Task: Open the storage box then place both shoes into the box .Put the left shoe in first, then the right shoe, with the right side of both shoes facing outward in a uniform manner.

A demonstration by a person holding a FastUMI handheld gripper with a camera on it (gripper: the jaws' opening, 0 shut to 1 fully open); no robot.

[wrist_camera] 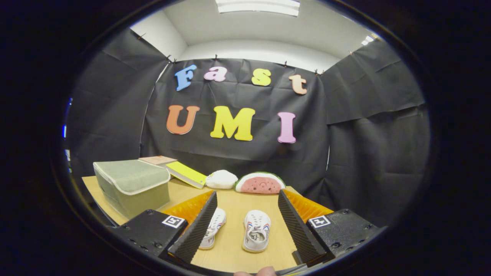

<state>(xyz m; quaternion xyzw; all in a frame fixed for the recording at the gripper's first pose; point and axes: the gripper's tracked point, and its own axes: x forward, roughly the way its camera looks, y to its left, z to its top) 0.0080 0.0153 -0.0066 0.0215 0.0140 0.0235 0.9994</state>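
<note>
Gripper view: gripper (245, 226) spread wide, holding nothing. Storage box (132, 186) sits closed, ahead-left beyond the fingers; both shoes (256, 231) lie between them. Recommend approaching the lid's near edge squarely first.

Black cloth (360, 153) drapes the booth walls around a light wooden bench (230, 245). Above, at twelve o'clock, a white ceiling (268, 30) carries a bright light panel (257, 5).
</note>
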